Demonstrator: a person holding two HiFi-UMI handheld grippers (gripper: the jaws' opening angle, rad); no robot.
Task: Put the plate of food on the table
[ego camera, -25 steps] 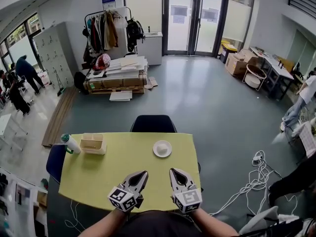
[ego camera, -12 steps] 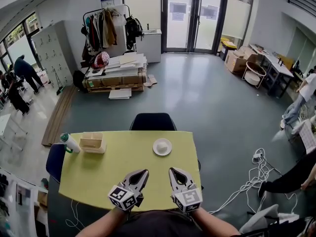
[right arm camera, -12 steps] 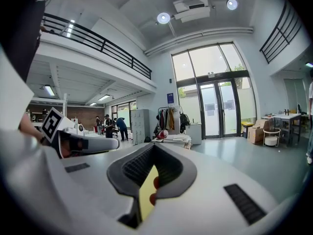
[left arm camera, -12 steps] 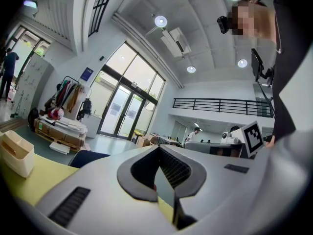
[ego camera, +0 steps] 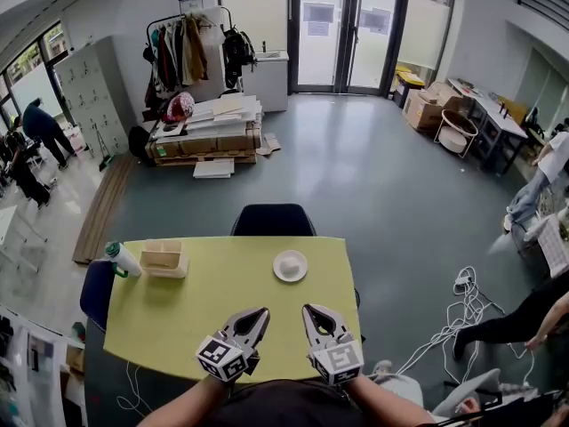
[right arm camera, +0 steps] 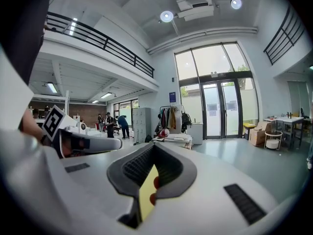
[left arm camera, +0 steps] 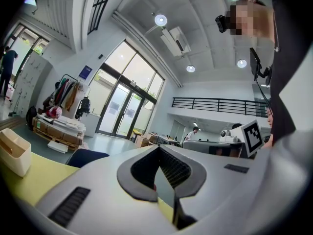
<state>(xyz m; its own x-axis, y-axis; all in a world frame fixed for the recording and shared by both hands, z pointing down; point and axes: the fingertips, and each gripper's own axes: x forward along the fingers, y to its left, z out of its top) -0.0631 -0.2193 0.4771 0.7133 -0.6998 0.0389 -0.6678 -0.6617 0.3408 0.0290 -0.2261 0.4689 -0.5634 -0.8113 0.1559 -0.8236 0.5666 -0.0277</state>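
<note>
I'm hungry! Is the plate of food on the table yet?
Looks done: the plate of food sits on the yellow table. In hand: nothing, the left gripper and right gripper are shut and empty at the near edge. Left: nothing that I can see.

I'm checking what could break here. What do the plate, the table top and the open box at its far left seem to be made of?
Plate: plain white with a smooth rim, likely ceramic or melamine; too small to tell.
Table top: even yellow-green, matte, probably laminate or painted board.
Box: cream, smooth with rounded edges, probably plastic.
</note>
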